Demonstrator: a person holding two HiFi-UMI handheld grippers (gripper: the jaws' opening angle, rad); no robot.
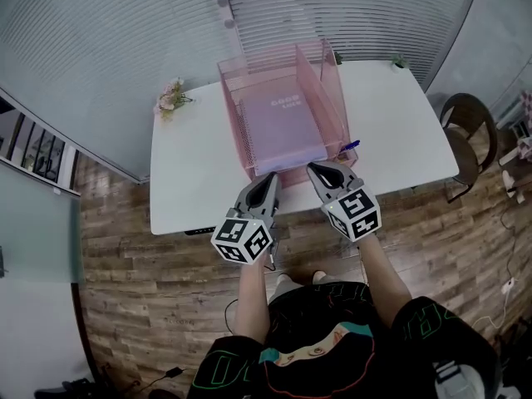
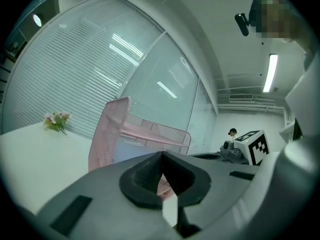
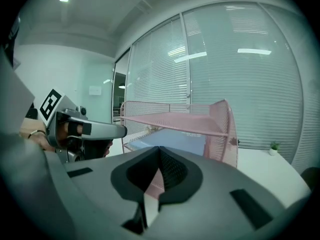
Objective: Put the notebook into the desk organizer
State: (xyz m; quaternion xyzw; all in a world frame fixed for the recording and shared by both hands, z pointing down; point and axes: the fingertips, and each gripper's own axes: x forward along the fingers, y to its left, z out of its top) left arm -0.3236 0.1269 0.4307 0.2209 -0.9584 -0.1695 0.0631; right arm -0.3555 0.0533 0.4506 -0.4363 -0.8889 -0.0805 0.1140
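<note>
The left gripper has its jaws pressed together with nothing between them, and so does the right gripper — neither holds anything. Both tips sit just at the front edge of the pink wire-mesh desk organizer, which stands on the white rectangular table. The pale lavender softcover notebook lies flat in the organizer's lower tray, under the upper shelf. By my reading the task is as good as done — at most a last nudge inward, then drawing both grippers back.
</note>
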